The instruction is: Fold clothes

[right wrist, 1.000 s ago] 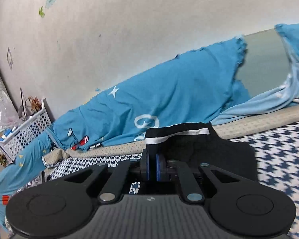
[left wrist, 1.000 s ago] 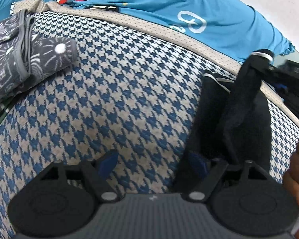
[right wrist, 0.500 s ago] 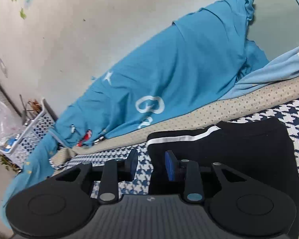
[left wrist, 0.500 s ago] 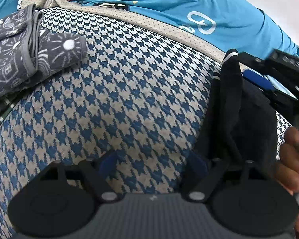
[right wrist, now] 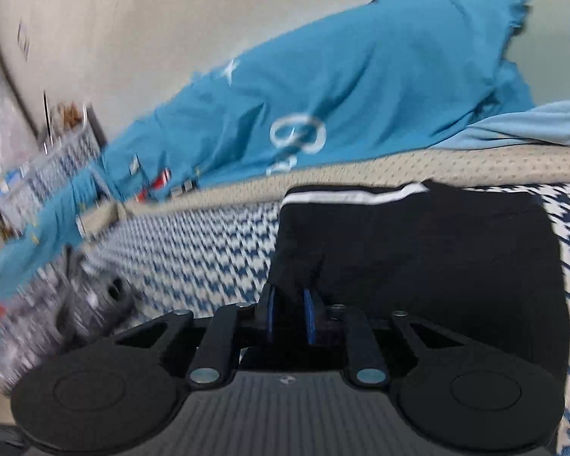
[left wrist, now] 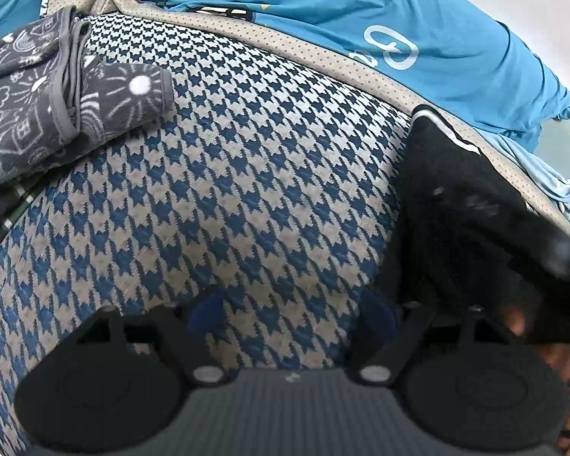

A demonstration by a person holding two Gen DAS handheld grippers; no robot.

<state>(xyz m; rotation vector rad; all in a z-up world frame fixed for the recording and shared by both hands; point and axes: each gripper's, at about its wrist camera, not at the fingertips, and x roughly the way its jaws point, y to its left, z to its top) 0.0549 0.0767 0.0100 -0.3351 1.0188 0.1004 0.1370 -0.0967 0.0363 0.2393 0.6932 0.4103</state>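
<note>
Black folded fabric with a white stripe (right wrist: 418,262) is laid flat on the blue-and-white houndstooth bedcover (left wrist: 247,174); half a second ago it was draped upright. It is now pinched by the right gripper (right wrist: 289,315), parted then. The left gripper (left wrist: 290,313) is kept spread wide, nothing held.

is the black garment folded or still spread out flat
Folded. In the right wrist view the black garment lies as a compact rectangle on the houndstooth cover, its white stripe along the far edge.
</note>
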